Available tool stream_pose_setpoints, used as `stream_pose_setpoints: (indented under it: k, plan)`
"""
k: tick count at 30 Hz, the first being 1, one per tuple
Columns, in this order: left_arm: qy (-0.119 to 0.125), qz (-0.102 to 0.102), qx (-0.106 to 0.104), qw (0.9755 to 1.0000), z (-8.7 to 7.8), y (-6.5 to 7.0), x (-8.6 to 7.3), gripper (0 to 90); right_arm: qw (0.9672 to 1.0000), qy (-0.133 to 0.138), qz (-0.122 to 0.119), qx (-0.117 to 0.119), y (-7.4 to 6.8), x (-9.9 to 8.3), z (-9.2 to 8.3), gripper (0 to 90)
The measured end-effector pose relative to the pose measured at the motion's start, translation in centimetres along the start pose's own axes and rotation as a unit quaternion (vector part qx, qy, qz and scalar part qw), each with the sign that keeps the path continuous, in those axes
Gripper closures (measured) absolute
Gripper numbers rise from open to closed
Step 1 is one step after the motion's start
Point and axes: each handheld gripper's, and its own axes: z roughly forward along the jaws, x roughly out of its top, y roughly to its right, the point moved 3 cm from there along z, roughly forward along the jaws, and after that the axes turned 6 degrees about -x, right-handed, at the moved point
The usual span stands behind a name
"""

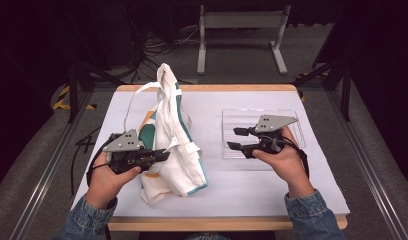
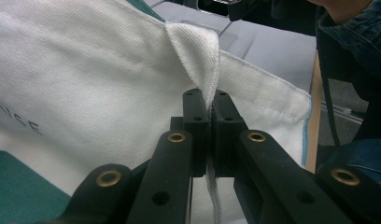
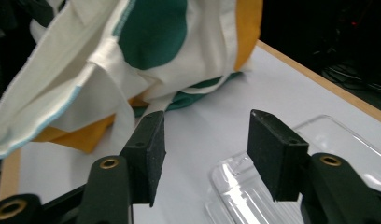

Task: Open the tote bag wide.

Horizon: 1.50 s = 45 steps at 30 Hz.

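Note:
A white cloth tote bag (image 1: 169, 135) with green and orange patches lies crumpled on the left half of the table, one part standing up toward the back. My left gripper (image 1: 164, 154) is shut on a fold of the bag's white fabric (image 2: 200, 56), which is pinched between the two black jaws and rises above them. My right gripper (image 1: 235, 138) is open over the left edge of a clear plastic tray (image 1: 292, 120), nothing between its fingers. In the right gripper view the bag (image 3: 146, 51) lies ahead and to the left, the tray (image 3: 254, 186) underneath.
The table has a pale lilac cover (image 1: 262, 185) with a wooden edge (image 1: 227, 223). A metal frame (image 1: 242, 30) stands on the floor behind the table, with cables (image 1: 157, 45) beside it. Rails (image 1: 47, 165) run along both sides.

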Motion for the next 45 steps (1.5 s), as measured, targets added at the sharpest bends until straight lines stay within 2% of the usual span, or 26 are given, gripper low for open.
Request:
stream_pose_setpoints:
  k: [5,10,22,27,29,30,31,33,40,45]
  plan:
    - [0.002,-0.002,0.001,1.0,-0.3,0.1,-0.1,86.7,0.9993,0.01,-0.005,0.034,-1.2,0.3,1.1,51.5]
    - [0.005,-0.005,0.002,1.0,-0.6,0.1,-0.2,86.6,0.9984,0.012,-0.017,0.053,-2.1,0.6,2.2,54.7]
    - [0.018,-0.005,0.009,0.9998,-1.4,0.3,-0.4,86.5,0.9952,-0.005,-0.04,0.089,-4.1,0.1,5.8,57.3]
    - [0.02,-0.008,0.01,0.9997,-1.5,0.3,-0.5,86.5,0.9948,0.004,-0.043,0.092,-4.7,0.2,6.6,66.2]
    - [0.021,-0.009,0.01,0.9997,-1.6,0.3,-0.5,86.5,0.9945,0.01,-0.048,0.092,-4.9,0.3,6.6,75.1]
    - [0.021,-0.009,0.01,0.9997,-1.6,0.3,-0.5,86.5,0.9945,0.01,-0.048,0.092,-4.9,0.3,6.6,75.1]
    - [0.023,-0.008,0.012,0.9996,-1.8,0.3,-0.5,86.5,0.9946,0.02,-0.051,0.088,-5.0,0.5,6.4,82.5]
    - [0.027,-0.009,0.015,0.9995,-2.0,0.2,-0.4,86.5,0.9947,0.026,-0.05,0.086,-5.0,0.6,6.1,85.2]
    - [0.04,-0.009,0.029,0.9988,-3.3,-0.1,-0.3,86.5,0.9946,0.045,-0.046,0.081,-5.0,1.3,5.0,87.0]
    - [0.048,-0.013,0.049,0.9976,-4.6,-0.5,-0.4,86.5,0.9947,0.058,-0.043,0.073,-4.8,1.7,4.2,87.2]
